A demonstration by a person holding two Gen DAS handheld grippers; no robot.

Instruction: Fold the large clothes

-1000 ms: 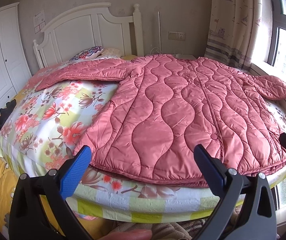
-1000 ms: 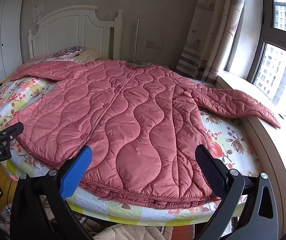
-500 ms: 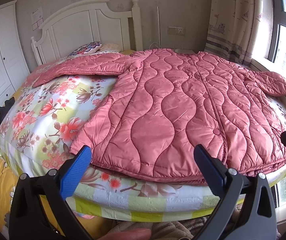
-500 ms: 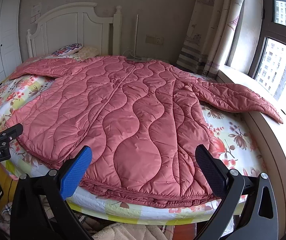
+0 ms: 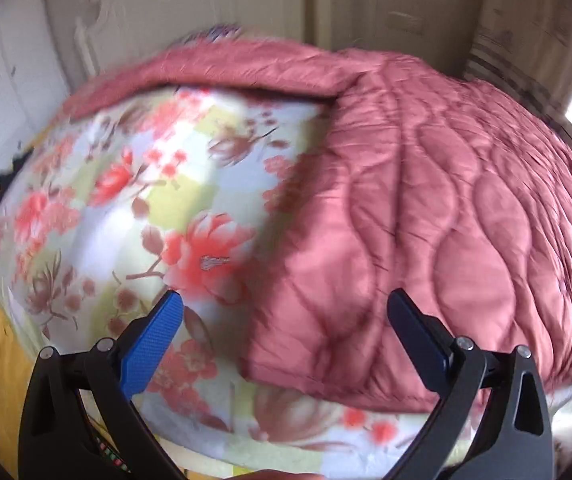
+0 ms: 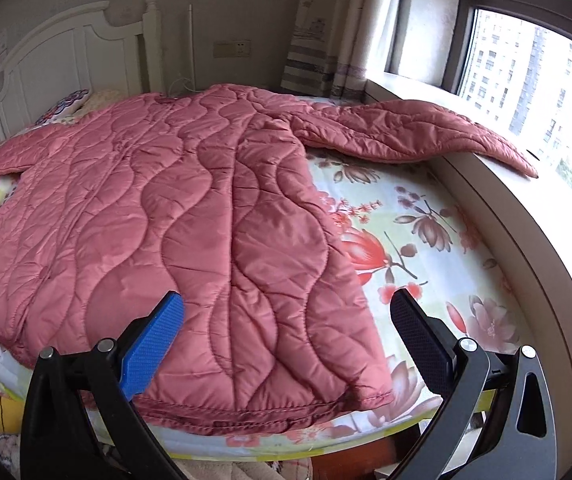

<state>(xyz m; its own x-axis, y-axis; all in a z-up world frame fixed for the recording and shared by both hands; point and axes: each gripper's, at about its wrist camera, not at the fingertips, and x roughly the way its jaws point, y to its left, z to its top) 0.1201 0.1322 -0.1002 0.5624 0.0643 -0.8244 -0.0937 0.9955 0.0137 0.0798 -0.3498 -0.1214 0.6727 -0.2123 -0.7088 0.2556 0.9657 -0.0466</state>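
Observation:
A pink quilted coat (image 6: 190,216) lies spread flat on the bed, hem toward me. One sleeve (image 6: 414,136) reaches out onto the window sill, the other sleeve (image 5: 222,68) stretches left across the bedsheet. My left gripper (image 5: 284,316) is open, hovering over the coat's near left hem corner (image 5: 262,368); that view is blurred. My right gripper (image 6: 286,316) is open above the near right hem corner (image 6: 370,394). Neither holds any cloth.
The bed carries a floral sheet (image 6: 426,240) and a white headboard (image 6: 58,52) with a patterned pillow (image 6: 66,106) in front of it. A window sill (image 6: 526,216) and curtain (image 6: 326,32) border the right side. A white wardrobe (image 5: 2,92) stands left.
Both grippers have moved forward and lower, closer to the hem. The left one swung left toward the left corner, the right one swung right toward the right corner. Both stayed open.

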